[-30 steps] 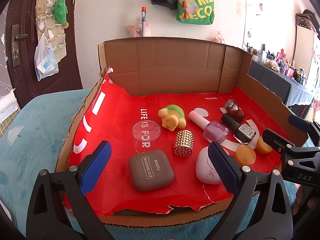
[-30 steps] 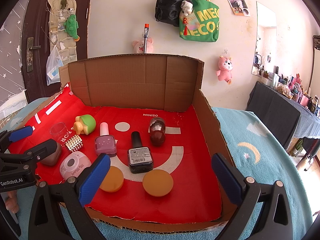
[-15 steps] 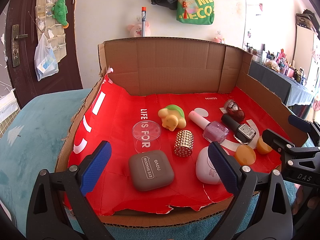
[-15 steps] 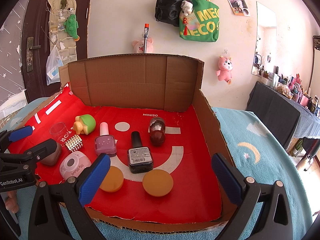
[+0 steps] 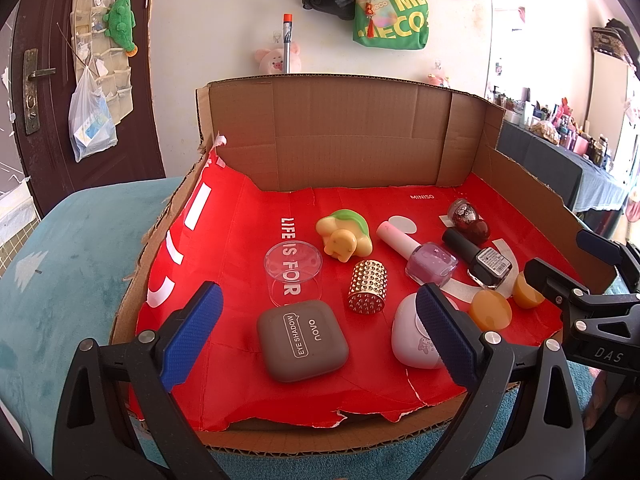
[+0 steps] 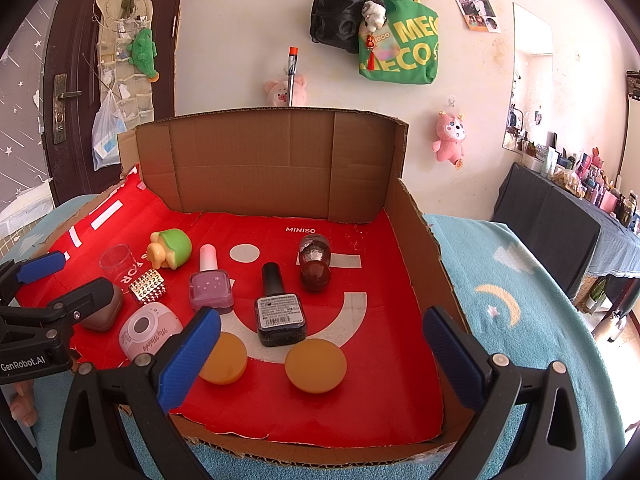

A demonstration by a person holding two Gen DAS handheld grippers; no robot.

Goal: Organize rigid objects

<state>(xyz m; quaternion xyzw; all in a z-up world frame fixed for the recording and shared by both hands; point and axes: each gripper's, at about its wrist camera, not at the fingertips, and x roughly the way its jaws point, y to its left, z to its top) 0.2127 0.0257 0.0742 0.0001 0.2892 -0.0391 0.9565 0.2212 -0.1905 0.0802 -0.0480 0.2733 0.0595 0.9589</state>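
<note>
Here, both claws hang wide apart and hold nothing at the near edge of the box (image 5: 344, 140), the left gripper (image 5: 316, 336) over the near-left things and the right gripper (image 6: 320, 354) over the near-right ones. From left to right on the red liner (image 5: 240, 216) stand a clear cup (image 5: 293, 276), a grey compact (image 5: 302, 340), a turtle toy (image 5: 343, 234), a gold cap (image 5: 368, 286), a pink case (image 6: 148, 330), a lilac bottle (image 6: 210, 286), a black bottle (image 6: 279, 310), a dark red bottle (image 6: 314, 264) and two orange discs (image 6: 315, 365). They lie loosely side by side in two rough rows, which would fit a sorting about to start as well as one just ended, so I judge only that neither claw has settled on a thing; any pick would call for jaws lowered squarely about one piece, well clear of its neighbours. The pink case is partly hidden behind the left gripper's right finger in the left view, the compact sits half behind the left gripper in the right view, and the labels on the bottles are too small to read
</note>
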